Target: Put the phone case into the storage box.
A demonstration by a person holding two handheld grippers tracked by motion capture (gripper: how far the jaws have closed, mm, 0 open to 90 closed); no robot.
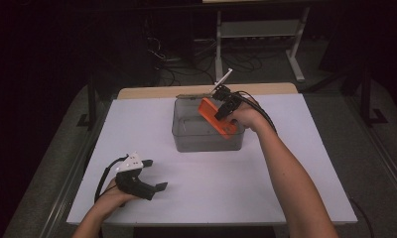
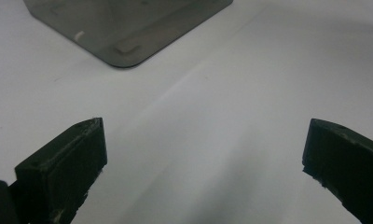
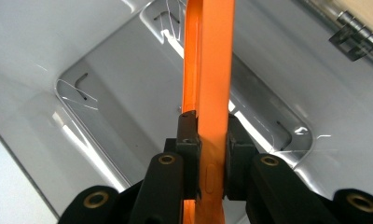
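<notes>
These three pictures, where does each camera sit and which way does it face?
High view: above the person's side, looking forward and down on the table; both forearms and grippers show.
Left gripper view: rides the left gripper, facing the table; its open jaws show.
Right gripper view: rides the right gripper, looking down into the box; its jaws clamp the orange piece.
Shared: all three show the box.

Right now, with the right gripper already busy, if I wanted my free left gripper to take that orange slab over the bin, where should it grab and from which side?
Probably the upper end of the orange slab, from above. It is thin, flat and tilted over the grey bin; the right gripper pinches its faces lower down, so the raised end is free. The left gripper is open.
</notes>
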